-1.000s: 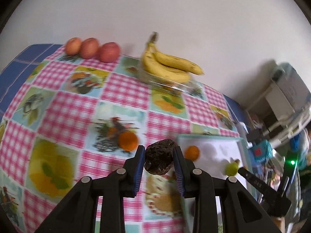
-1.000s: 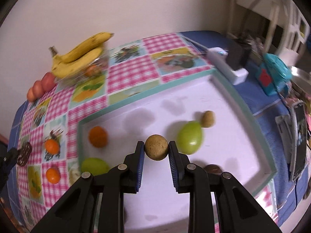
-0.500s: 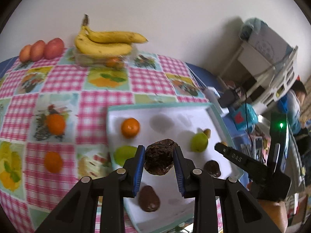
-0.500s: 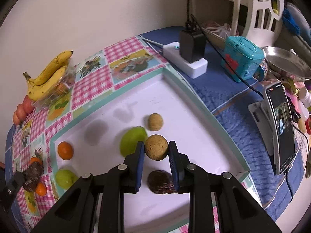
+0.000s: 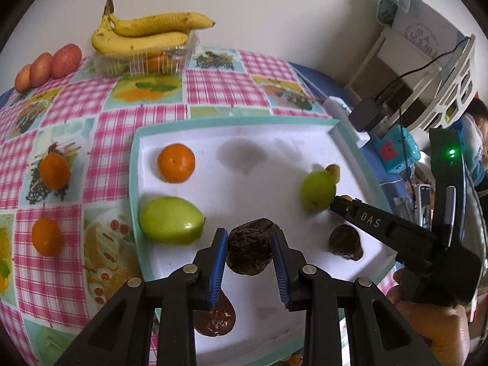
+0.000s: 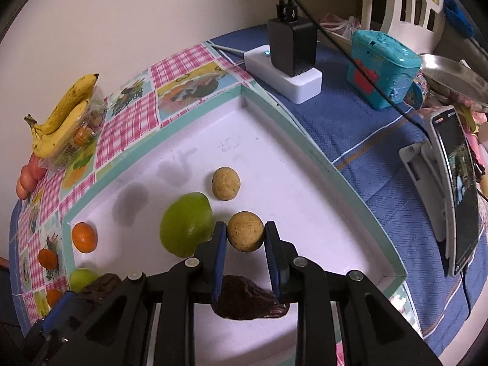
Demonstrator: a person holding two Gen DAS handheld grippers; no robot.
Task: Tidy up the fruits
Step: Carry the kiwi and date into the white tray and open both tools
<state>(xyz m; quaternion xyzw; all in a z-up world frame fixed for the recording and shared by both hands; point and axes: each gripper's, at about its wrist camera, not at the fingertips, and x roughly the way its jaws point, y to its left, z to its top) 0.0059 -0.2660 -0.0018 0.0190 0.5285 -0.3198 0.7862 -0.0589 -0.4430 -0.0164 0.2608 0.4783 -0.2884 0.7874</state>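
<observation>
My left gripper is clamped on a dark wrinkled fruit over the near part of the white tray. It looks light and soft, so a gentle squeeze across its middle should do. My right gripper pinches a tan ball, likely light, firm and prone to roll, so I hold its widest part. Just beyond lie a green fruit and a second tan ball; bananas sit far back.
</observation>
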